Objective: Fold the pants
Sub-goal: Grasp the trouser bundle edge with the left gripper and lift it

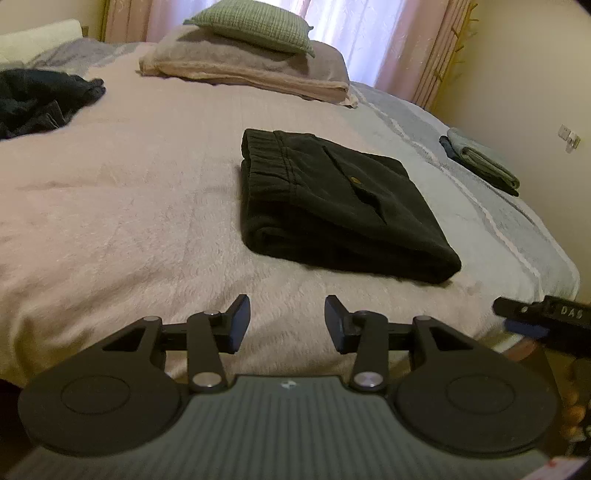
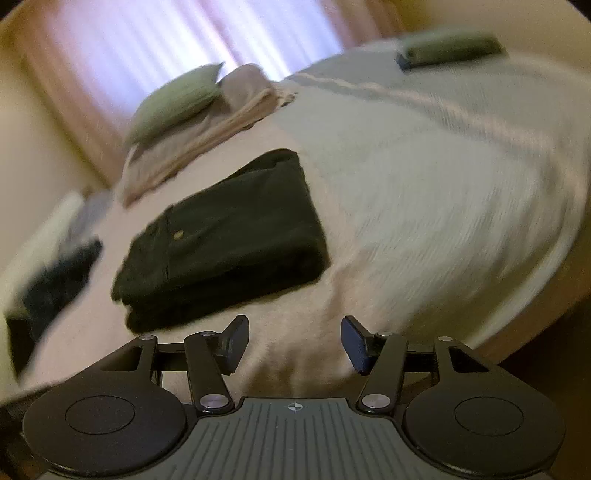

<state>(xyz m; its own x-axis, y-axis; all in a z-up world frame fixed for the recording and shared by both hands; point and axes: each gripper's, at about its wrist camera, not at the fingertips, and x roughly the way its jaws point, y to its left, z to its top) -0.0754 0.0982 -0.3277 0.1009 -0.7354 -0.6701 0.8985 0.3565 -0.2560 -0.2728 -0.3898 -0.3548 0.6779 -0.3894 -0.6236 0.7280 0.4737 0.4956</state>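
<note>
Dark pants (image 1: pixel 332 203) lie folded into a thick rectangle on the pink blanket of the bed (image 1: pixel 129 206), waistband and a buttoned pocket facing up. My left gripper (image 1: pixel 287 319) hovers open over the blanket, short of the pants' near edge, with nothing between its fingers. In the tilted, blurred right wrist view the same pants (image 2: pixel 225 240) sit ahead and to the left of my right gripper (image 2: pixel 294 341), which is open and empty. The tip of the right gripper (image 1: pixel 535 314) shows at the right edge of the left wrist view.
A green cushion (image 1: pixel 255 26) rests on folded beige blankets (image 1: pixel 251 70) at the far side. A crumpled dark garment (image 1: pixel 40 99) lies far left. Folded clothes (image 1: pixel 480 162) are stacked near the bed's right edge, by the wall. Curtains (image 1: pixel 351 40) hang behind.
</note>
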